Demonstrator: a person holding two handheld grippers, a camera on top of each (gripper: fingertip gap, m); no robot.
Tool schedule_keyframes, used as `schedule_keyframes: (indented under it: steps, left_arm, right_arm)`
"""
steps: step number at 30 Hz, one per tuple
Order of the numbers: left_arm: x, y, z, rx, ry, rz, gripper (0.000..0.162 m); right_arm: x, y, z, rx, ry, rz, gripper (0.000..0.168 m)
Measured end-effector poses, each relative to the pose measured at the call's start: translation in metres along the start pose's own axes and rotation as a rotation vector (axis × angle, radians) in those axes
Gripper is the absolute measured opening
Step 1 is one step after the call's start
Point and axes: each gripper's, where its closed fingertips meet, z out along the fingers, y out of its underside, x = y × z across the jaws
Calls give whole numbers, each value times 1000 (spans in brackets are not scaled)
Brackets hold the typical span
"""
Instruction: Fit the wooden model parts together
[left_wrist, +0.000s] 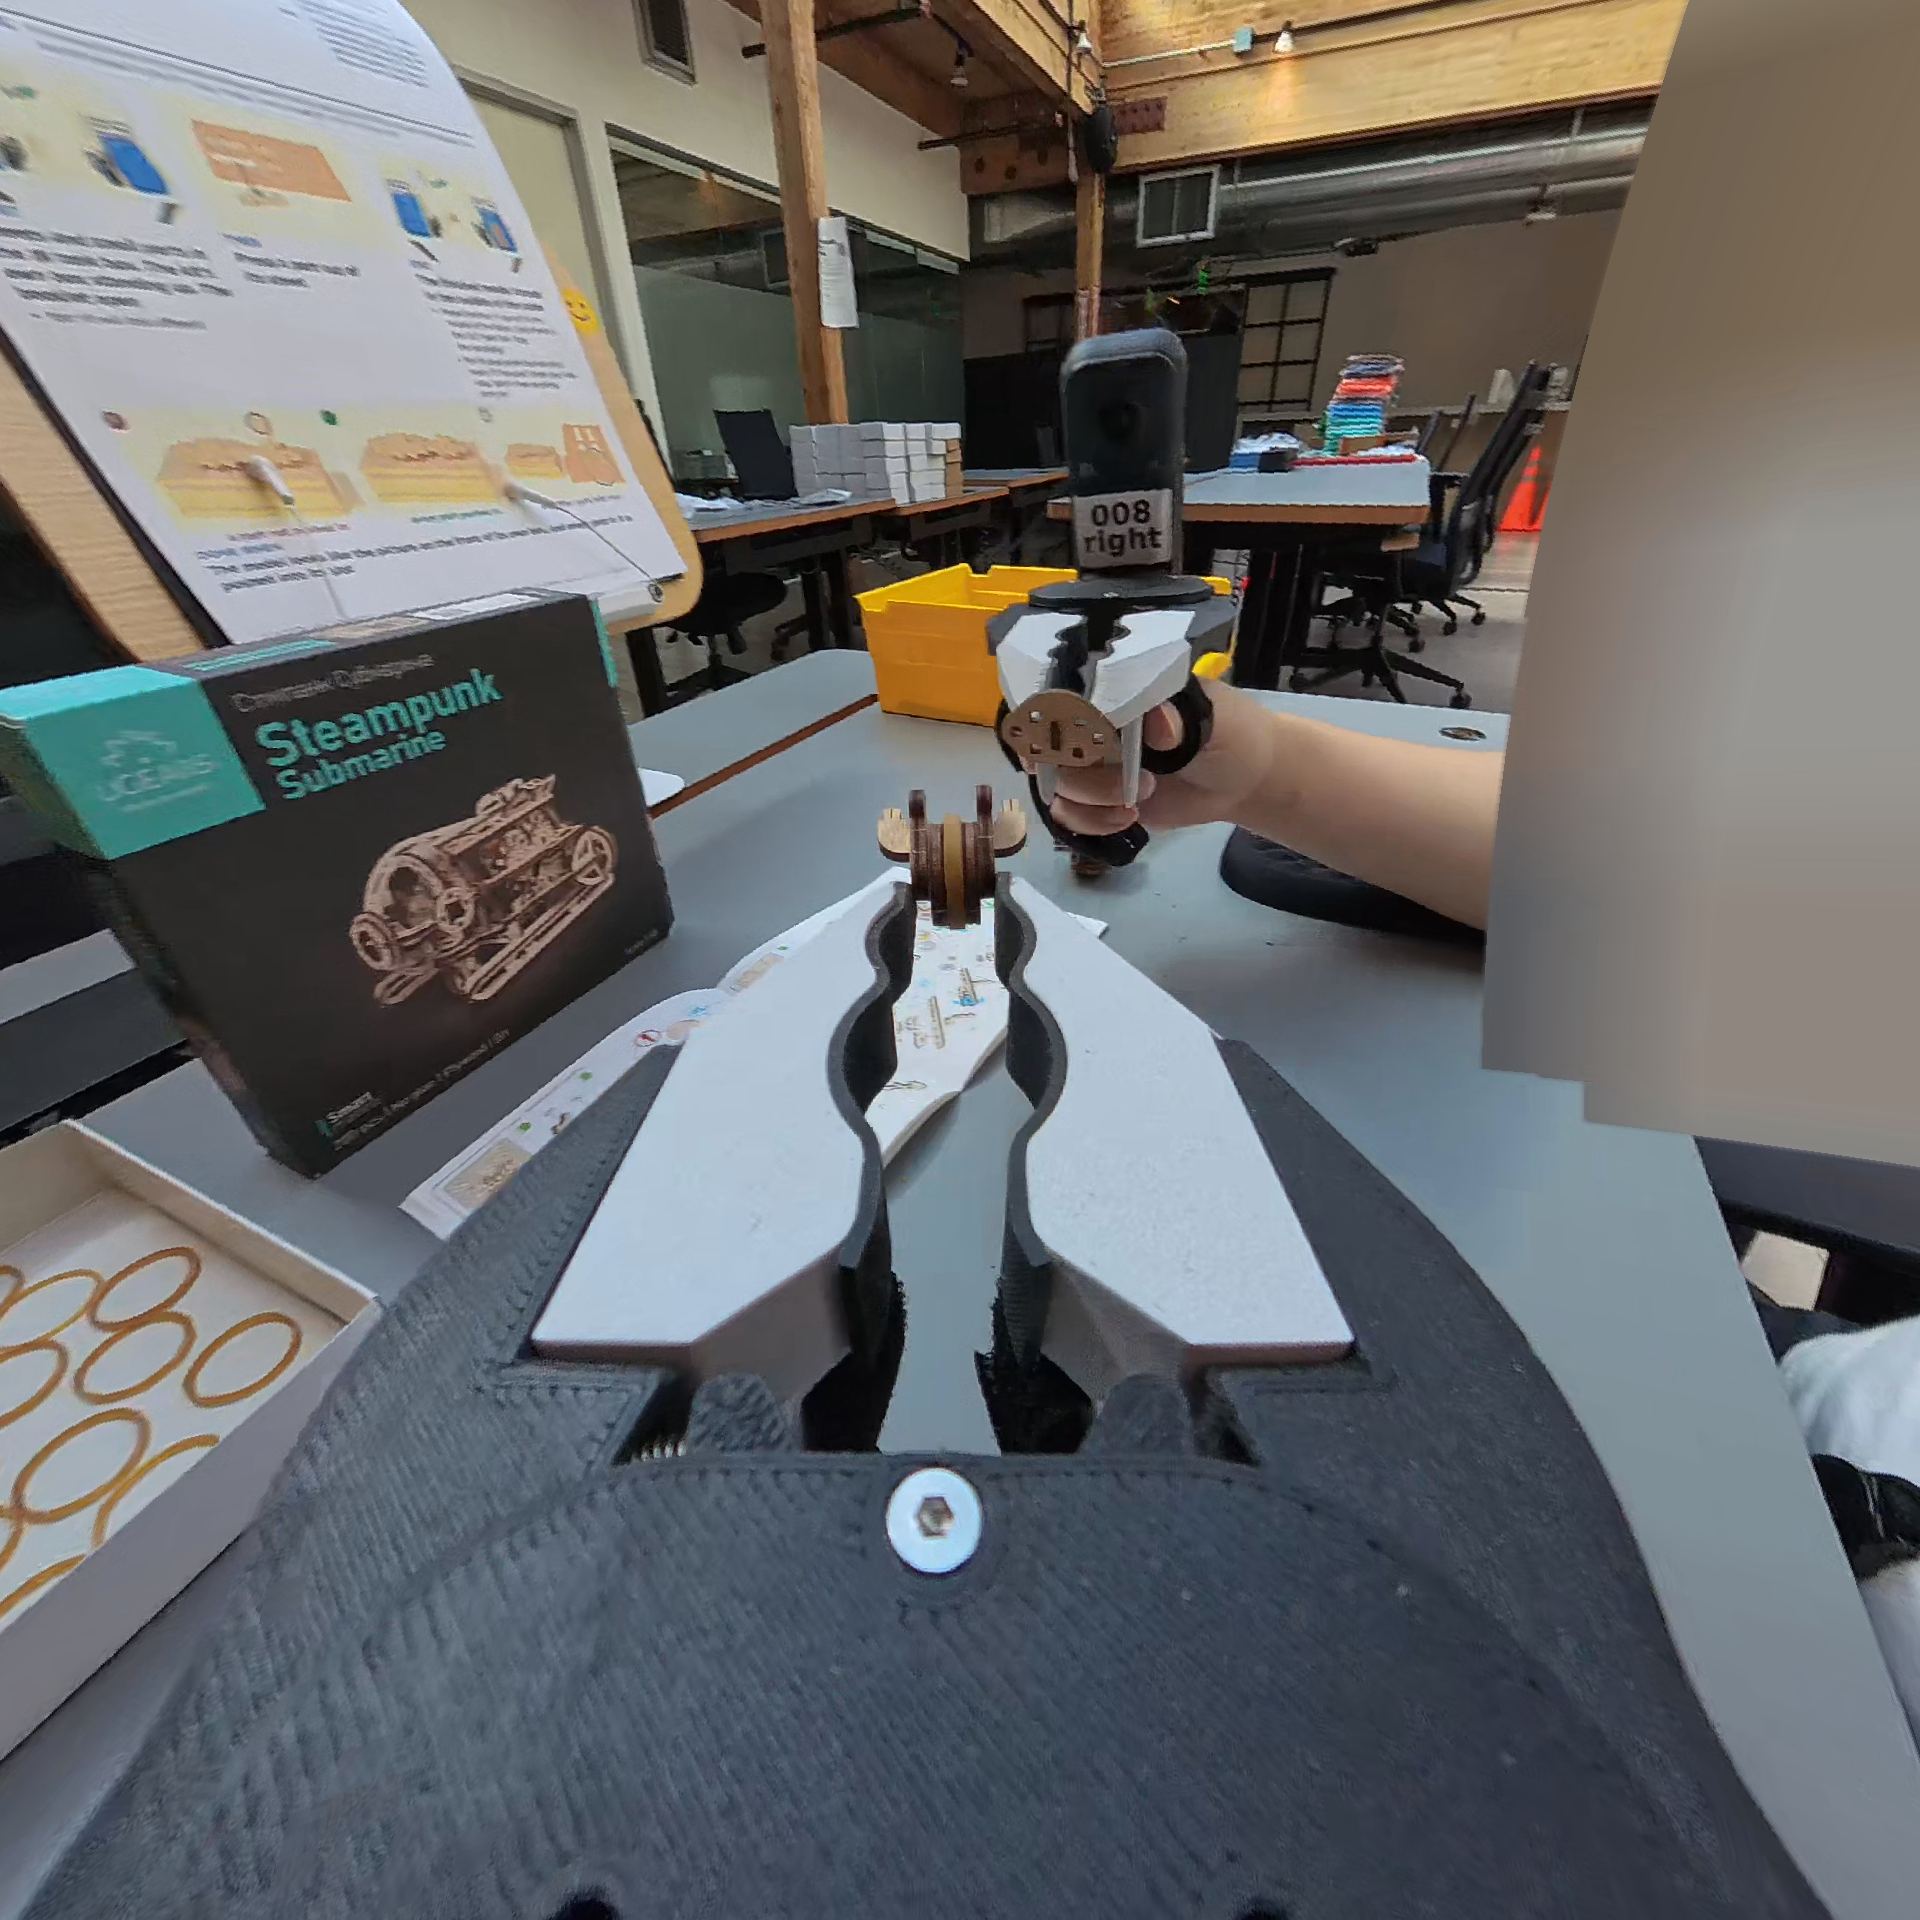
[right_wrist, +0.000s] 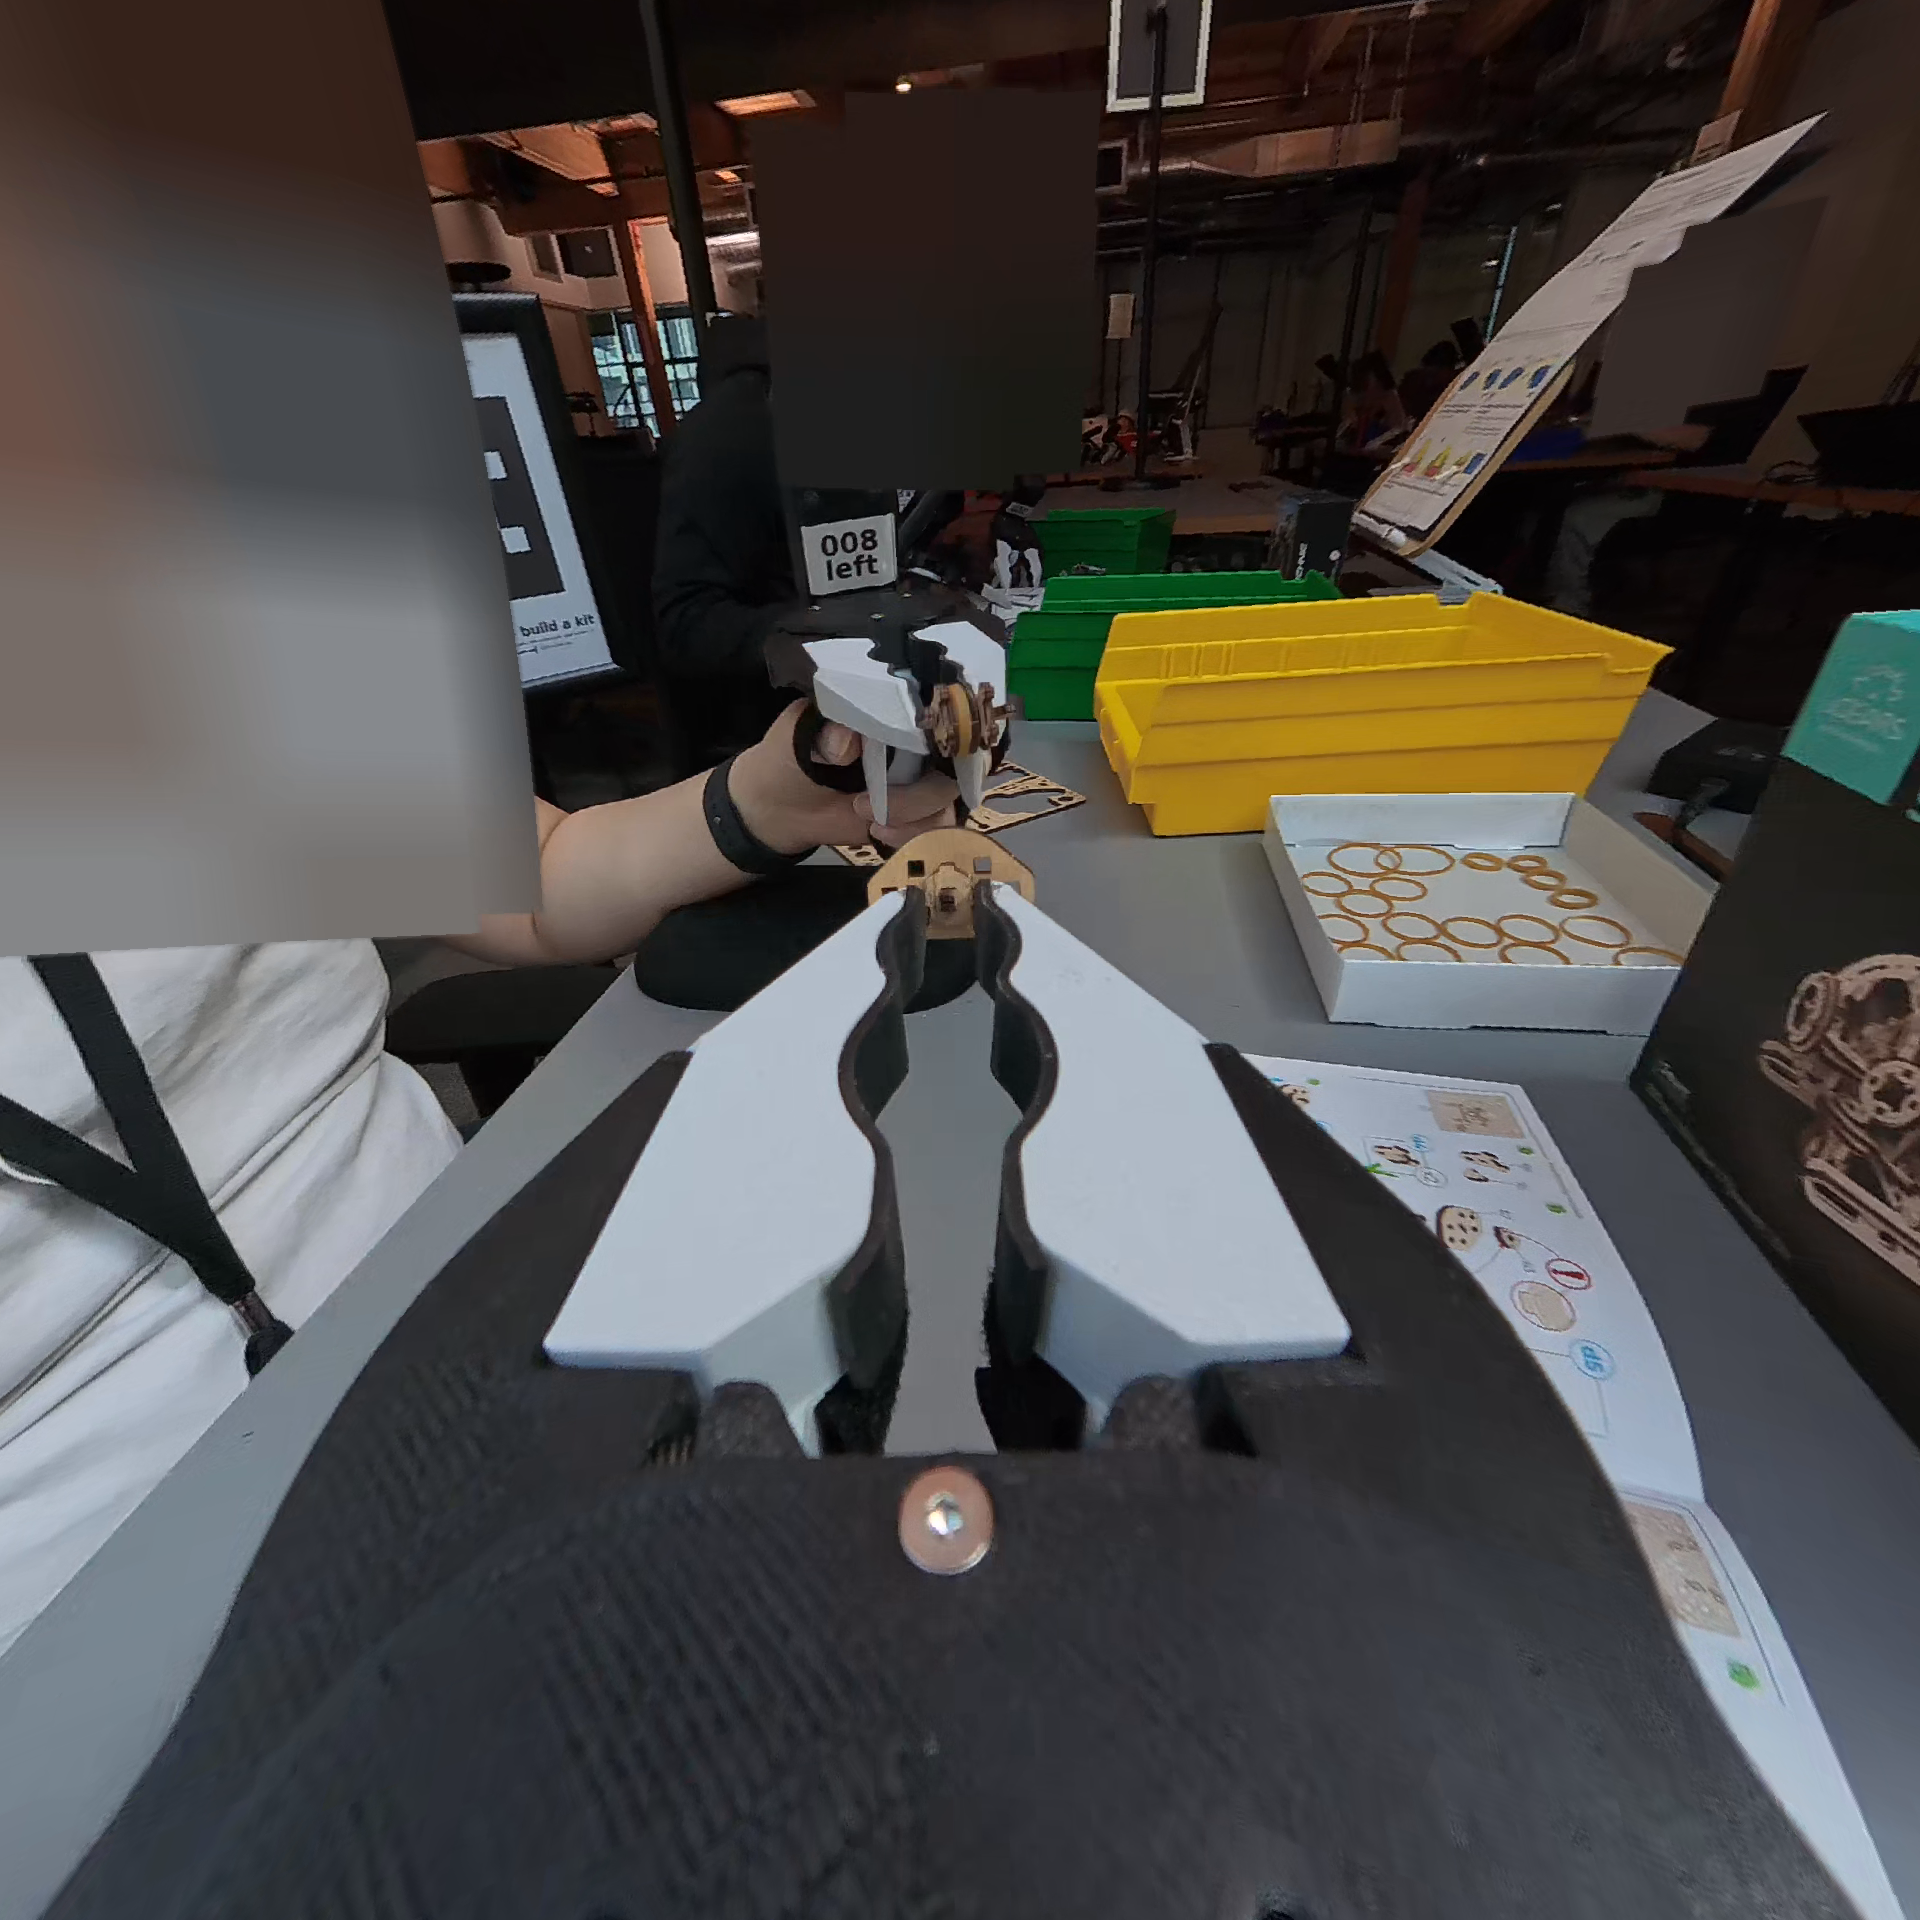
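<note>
Over the grey worktop (left_wrist: 1299, 1039), left gripper (left_wrist: 951, 904) clamps the spool (left_wrist: 951, 852), axle crosswise; right gripper (right_wrist: 948, 914) pinches the disc (right_wrist: 945, 873), facing it, apart.

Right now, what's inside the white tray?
The white tray holds loose tan rubber bands, spread flat and some overlapping. The tray's near wall hides a strip of the floor, and in the left view the frame edge cuts part of it off.

Both grippers raised, facing: left (left_wrist: 951, 894) & right (right_wrist: 948, 909) clamped shut.
</note>
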Motion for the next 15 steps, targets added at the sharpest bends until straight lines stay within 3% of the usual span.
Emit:
schedule_keyframes:
  steps: [6, 15]
  left_arm:
    - [-24, -18, -16, 146, -79, -97, 13]
    - [-23, -18, -15, 165, -76, -68, 13]
  right_arm:
    - [30, -6, -26, 102, 151, -38, 9]
    - [42, 11, -16, 92, 201, -32, 9]
